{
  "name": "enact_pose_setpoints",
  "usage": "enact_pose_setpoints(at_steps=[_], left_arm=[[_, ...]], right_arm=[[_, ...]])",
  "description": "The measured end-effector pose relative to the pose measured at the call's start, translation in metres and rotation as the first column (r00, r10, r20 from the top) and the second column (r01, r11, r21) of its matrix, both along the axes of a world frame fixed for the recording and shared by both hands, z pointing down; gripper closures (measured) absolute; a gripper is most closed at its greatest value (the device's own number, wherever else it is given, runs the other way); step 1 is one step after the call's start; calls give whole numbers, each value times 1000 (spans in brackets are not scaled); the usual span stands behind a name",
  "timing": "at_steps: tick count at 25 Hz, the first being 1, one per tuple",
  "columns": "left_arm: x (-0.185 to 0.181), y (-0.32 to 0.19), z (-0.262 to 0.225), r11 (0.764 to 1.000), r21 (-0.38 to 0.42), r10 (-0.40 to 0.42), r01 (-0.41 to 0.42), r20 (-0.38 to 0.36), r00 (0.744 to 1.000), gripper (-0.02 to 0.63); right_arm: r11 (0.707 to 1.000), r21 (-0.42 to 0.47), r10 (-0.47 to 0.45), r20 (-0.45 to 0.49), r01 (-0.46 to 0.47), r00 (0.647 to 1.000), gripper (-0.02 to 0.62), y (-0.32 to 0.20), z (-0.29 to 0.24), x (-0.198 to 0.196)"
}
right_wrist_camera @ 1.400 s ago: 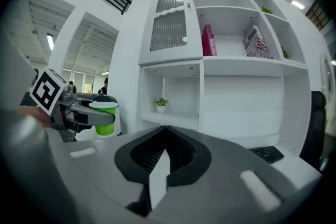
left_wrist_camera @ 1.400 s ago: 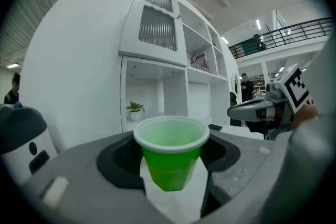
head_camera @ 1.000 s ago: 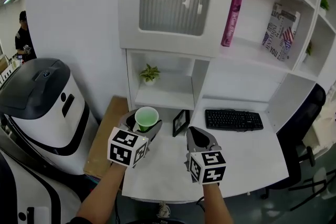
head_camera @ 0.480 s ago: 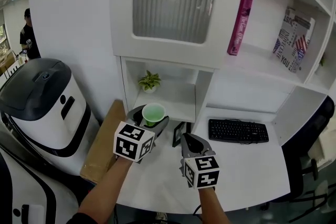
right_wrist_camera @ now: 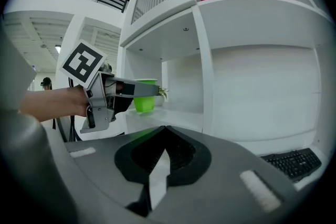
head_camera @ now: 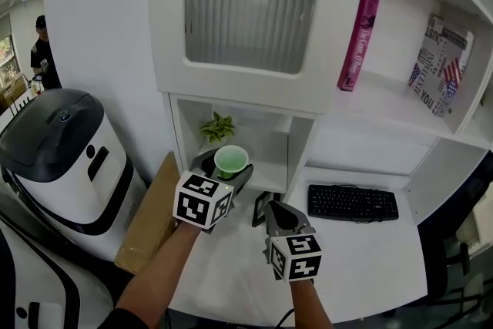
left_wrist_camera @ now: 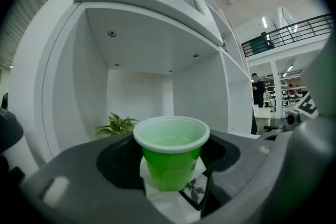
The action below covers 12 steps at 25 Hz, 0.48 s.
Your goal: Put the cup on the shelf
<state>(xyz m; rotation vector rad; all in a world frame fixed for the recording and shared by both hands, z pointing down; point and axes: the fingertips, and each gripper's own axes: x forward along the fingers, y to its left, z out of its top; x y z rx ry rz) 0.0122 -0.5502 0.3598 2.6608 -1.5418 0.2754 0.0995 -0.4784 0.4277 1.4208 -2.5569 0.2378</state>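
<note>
My left claw [head_camera: 228, 170] is clamped on the green cup [left_wrist_camera: 171, 157], upright at the front edge of the shelf [head_camera: 269, 170]. A plant [head_camera: 217, 127] sits at its 11 o'clock. My right claw [head_camera: 283, 216], at 5 o'clock, is closed and empty.

Left tool [head_camera: 221, 178], held forward, clamps the cup [head_camera: 231, 160]; right tool [head_camera: 280, 213] sits lower, jaws together.

Head view: green cup [head_camera: 231, 159] shows rim and inside only, body hidden by L gripper [head_camera: 225, 170]. Picture frame [head_camera: 258, 210] partly behind R gripper [head_camera: 279, 210]. Pink book [head_camera: 360, 33] spine print too small to read. L gripper view: plant [left_wrist_camera: 118, 124] pot hidden behind the gripper. R gripper view: keyboard [right_wrist_camera: 292, 162] cut off at pic's dark edge.
</note>
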Motion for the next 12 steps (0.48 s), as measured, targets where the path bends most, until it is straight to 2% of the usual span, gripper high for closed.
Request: enact_pose_setpoints(at_steps=[12], left_arm=[[5,-26,13,999,-44,-25,27,43,999,285]], right_arm=[[1000,-9,1,16,0,1000,574,-13,6,8]])
